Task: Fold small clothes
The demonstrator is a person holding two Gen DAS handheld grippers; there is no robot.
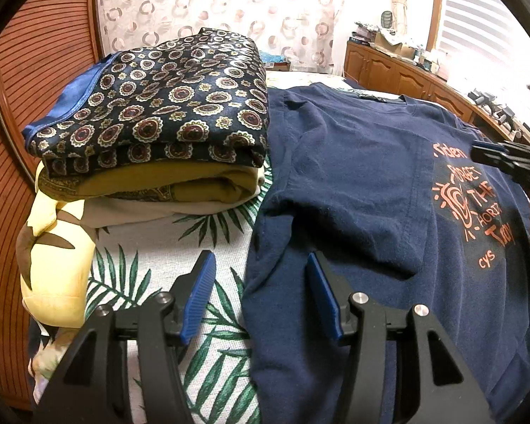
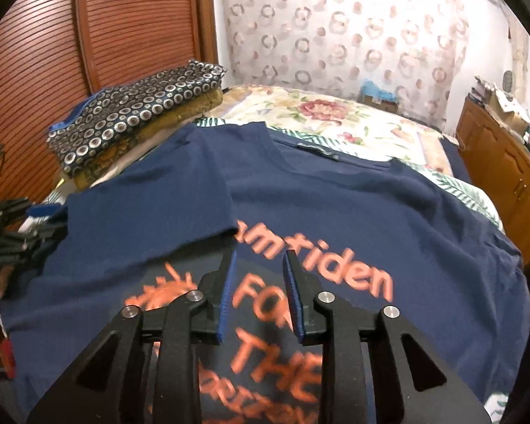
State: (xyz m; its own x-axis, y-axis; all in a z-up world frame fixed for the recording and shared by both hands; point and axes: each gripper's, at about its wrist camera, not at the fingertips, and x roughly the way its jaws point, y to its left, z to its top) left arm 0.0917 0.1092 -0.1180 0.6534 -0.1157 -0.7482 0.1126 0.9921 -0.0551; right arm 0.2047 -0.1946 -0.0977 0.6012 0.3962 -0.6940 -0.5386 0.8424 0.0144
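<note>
A navy T-shirt (image 1: 364, 183) with orange lettering lies spread on the bed; it also shows in the right wrist view (image 2: 335, 205). Its left side and sleeve are folded in over the body (image 2: 148, 208). My left gripper (image 1: 261, 265) is open and empty, hovering over the shirt's left edge. My right gripper (image 2: 259, 258) is open and empty, just above the orange print near the middle of the shirt. The right gripper also shows at the right edge of the left wrist view (image 1: 505, 159).
A stack of folded clothes (image 1: 152, 127), topped by a navy medallion-print piece, sits left of the shirt on the leaf-print sheet (image 1: 194, 247). A yellow pillow (image 1: 53, 254) lies at the left. A wooden louvred wardrobe (image 2: 53, 35) stands behind; a wooden cabinet (image 2: 505, 176) stands on the right.
</note>
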